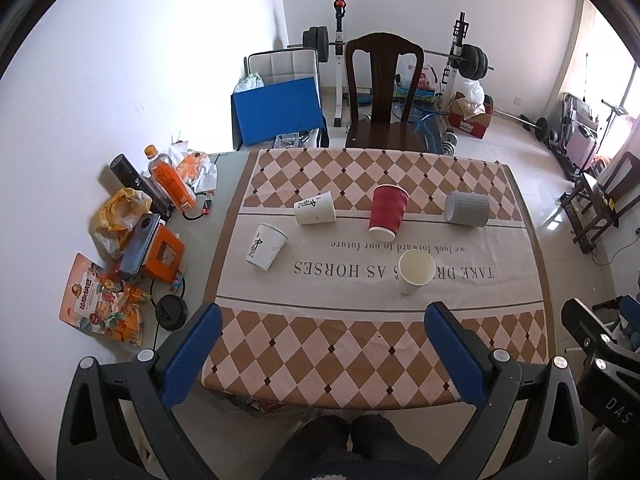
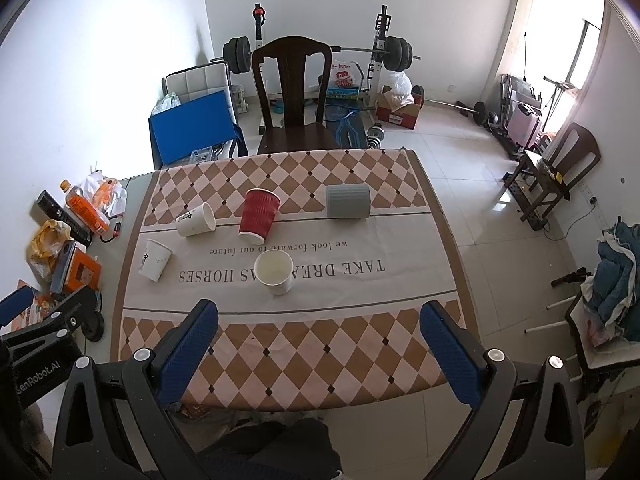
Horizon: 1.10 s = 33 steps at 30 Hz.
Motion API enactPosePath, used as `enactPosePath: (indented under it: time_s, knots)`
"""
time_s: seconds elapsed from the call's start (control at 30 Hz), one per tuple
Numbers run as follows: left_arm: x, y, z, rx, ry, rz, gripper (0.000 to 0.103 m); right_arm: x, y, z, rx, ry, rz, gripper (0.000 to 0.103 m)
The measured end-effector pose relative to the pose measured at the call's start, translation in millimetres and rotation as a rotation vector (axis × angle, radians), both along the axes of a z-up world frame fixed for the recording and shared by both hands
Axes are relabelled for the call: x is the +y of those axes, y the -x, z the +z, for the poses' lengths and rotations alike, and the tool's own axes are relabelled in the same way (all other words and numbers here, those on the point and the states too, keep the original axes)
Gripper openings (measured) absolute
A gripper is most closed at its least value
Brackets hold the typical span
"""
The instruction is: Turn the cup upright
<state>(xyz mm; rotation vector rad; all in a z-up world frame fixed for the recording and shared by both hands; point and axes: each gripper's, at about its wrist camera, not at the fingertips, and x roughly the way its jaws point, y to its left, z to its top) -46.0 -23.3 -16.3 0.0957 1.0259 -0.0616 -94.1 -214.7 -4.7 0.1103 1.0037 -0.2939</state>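
i held both the left gripper (image 1: 322, 334) and right gripper (image 2: 318, 330) released above the table edge, judging the tipped red cup (image 2: 258, 216) best pinched across its ribbed wall.

Beyond the blue-padded jaws: brown-and-pink diamond-checked tablecloth (image 1: 320, 344), red ribbed cup (image 1: 387, 211), grey ribbed cup (image 1: 467, 208), white paper cup (image 1: 414, 272)

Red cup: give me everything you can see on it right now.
The red cup looks like ribbed paper with a rolled rim. It appears tipped over, its rim towards the camera, on the tablecloth between a white printed cup and a grey cup. Nothing else touches it; neither gripper is near.
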Motion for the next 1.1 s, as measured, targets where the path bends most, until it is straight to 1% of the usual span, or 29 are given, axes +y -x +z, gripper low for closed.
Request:
enactPosePath:
  time_s: [0.37,1.1]
  knots:
    - [-8.8,0.2,0.4,0.006,0.006,-0.006,0.103,-1.8,-1.6,0.7,-0.004,-0.002,-0.001,0.102]
    - [-7.4,-0.1,-0.6,0.003,0.002,0.001,0.103,-2.0,-2.3,0.1,-0.005,-0.004,-0.005,0.102]
